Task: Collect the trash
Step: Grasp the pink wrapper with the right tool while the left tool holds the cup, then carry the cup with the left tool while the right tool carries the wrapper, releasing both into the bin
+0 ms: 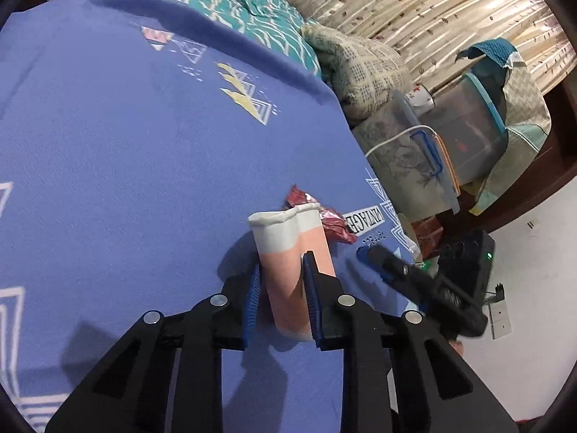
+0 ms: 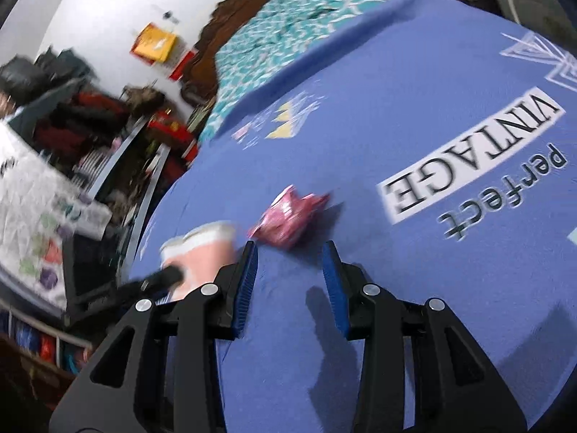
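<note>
A pink and white paper cup (image 1: 288, 249) lies on the blue printed cloth (image 1: 126, 180), and my left gripper (image 1: 282, 261) is shut on it, with the rim dented. A crumpled red wrapper (image 1: 326, 218) lies just beyond the cup. In the right wrist view, that wrapper (image 2: 288, 216) sits on the cloth (image 2: 432, 306) just past the tips of my right gripper (image 2: 289, 247), which is open and holds nothing. The cup (image 2: 205, 249) shows at the left there. My right gripper (image 1: 378, 265) appears low on the right of the left wrist view.
Teal patterned bedding (image 1: 234, 0) lies beyond the blue cloth. Clear plastic storage boxes (image 1: 414, 166) and a black device with a green light (image 1: 468, 263) stand past the cloth's right edge. Cluttered shelves (image 2: 108, 137) fill the left of the right wrist view.
</note>
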